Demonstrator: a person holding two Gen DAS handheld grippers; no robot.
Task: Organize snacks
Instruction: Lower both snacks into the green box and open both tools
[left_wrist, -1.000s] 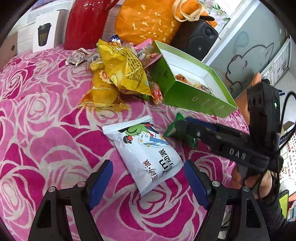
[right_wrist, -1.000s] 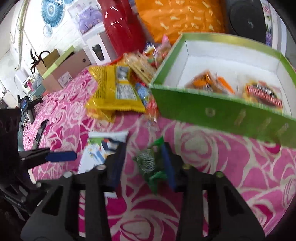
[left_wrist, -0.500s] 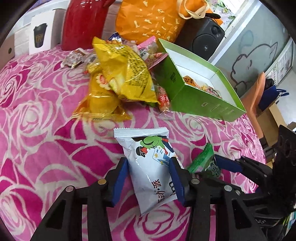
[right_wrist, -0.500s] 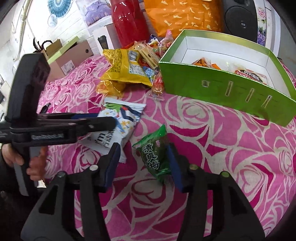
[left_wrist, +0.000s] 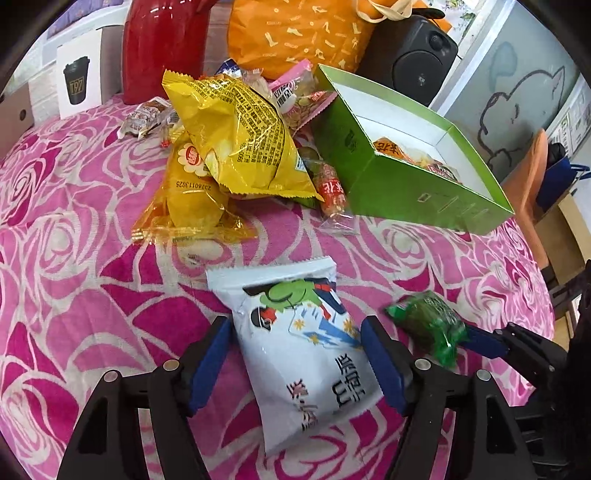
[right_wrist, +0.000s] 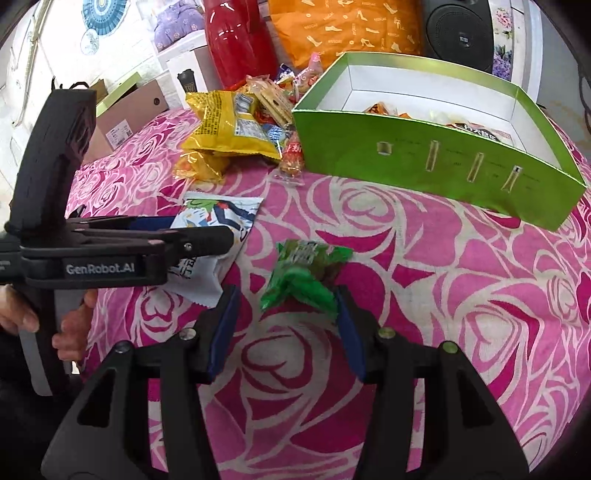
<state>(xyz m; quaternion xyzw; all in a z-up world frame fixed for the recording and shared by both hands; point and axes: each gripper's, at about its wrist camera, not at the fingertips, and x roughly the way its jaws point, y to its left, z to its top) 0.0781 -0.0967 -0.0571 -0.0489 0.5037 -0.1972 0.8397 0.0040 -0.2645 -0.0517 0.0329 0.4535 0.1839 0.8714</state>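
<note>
A white snack packet (left_wrist: 284, 354) with a green cartoon lies on the pink rose cloth. My left gripper (left_wrist: 295, 362) is open and straddles it, one blue pad at each long side. From the right wrist view the left gripper (right_wrist: 199, 230) lies side-on over that white packet (right_wrist: 218, 210). A small, blurred green packet (right_wrist: 303, 280) sits between the fingers of my open right gripper (right_wrist: 288, 328). It touches the right pad and leaves a gap on the left. The green packet (left_wrist: 428, 325) also shows right of the white one. The green box (right_wrist: 424, 162) holds a few snacks.
A heap of snacks topped by a yellow bag (left_wrist: 240, 136) lies left of the green box (left_wrist: 406, 184). Behind stand a red jug (left_wrist: 162, 44), an orange bag (left_wrist: 303, 33) and a speaker (left_wrist: 410, 55). A hand (right_wrist: 70, 332) holds the left gripper.
The right gripper squeezed the green packet near the box a second ago; it has drawn back and widened. The left fingers narrowed over the white packet, then spread around it.
</note>
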